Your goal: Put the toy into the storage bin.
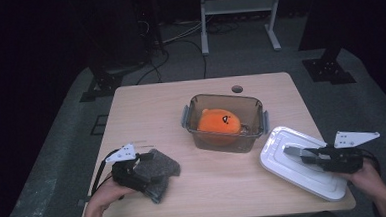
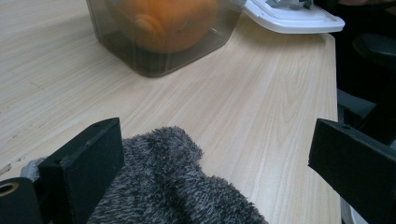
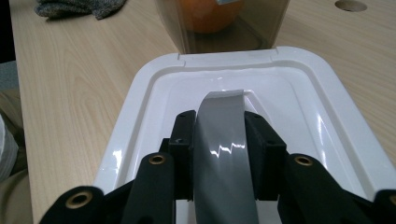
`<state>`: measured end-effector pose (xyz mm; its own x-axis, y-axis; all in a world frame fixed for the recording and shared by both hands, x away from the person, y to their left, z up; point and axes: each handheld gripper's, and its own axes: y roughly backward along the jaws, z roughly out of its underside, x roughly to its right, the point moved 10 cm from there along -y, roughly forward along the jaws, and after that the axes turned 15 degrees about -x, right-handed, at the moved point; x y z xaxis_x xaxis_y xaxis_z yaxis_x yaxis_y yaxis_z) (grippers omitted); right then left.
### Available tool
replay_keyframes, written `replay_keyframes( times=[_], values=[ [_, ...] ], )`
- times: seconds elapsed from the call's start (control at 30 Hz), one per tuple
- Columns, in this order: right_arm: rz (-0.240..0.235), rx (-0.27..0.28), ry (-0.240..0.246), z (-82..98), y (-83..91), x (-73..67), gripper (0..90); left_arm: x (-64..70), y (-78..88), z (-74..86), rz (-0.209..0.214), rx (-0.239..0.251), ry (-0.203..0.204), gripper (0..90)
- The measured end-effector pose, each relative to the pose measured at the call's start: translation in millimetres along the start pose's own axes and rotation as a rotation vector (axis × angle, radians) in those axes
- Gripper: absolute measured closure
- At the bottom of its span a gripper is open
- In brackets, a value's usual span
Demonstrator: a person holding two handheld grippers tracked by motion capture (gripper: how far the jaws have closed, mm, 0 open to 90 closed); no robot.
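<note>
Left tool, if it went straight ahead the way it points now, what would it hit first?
Probably the clear container holding the orange plush toy. The left tool, open over the grey fuzzy cloth, points across bare table towards it; depth is uncertain.

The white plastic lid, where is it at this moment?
In the high view the white plastic lid lies at the table's right front, beside the clear plastic box, its grey handle gripped by the right tongs.
</note>
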<state>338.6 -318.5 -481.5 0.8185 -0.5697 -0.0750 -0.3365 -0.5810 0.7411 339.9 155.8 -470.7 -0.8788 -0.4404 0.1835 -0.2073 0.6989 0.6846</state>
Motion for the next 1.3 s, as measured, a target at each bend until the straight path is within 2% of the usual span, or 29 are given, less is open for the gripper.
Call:
replay_keyframes(
  times=[0.6, 0.87, 1.07, 1.3],
  values=[
    [0.022, 0.014, 0.012, -8.0, 25.3, -1.6, 66.1, 1.0, 0.2, -0.6, 0.004, 0.004, 0.0, 2.4],
    [0.026, 0.037, 0.027, -19.2, 41.9, -4.7, 66.1, 1.2, -0.7, 0.2, 0.007, -0.001, 0.0, 2.4],
    [0.028, 0.027, 0.031, -22.8, 51.3, -6.5, 66.1, 0.8, -0.3, 0.1, 0.006, 0.003, 0.001, 2.4],
    [0.03, 0.055, 0.04, -36.0, 67.6, -6.1, 66.1, 0.7, -0.7, 0.2, 0.006, 0.001, 0.001, 2.4]
  ],
)
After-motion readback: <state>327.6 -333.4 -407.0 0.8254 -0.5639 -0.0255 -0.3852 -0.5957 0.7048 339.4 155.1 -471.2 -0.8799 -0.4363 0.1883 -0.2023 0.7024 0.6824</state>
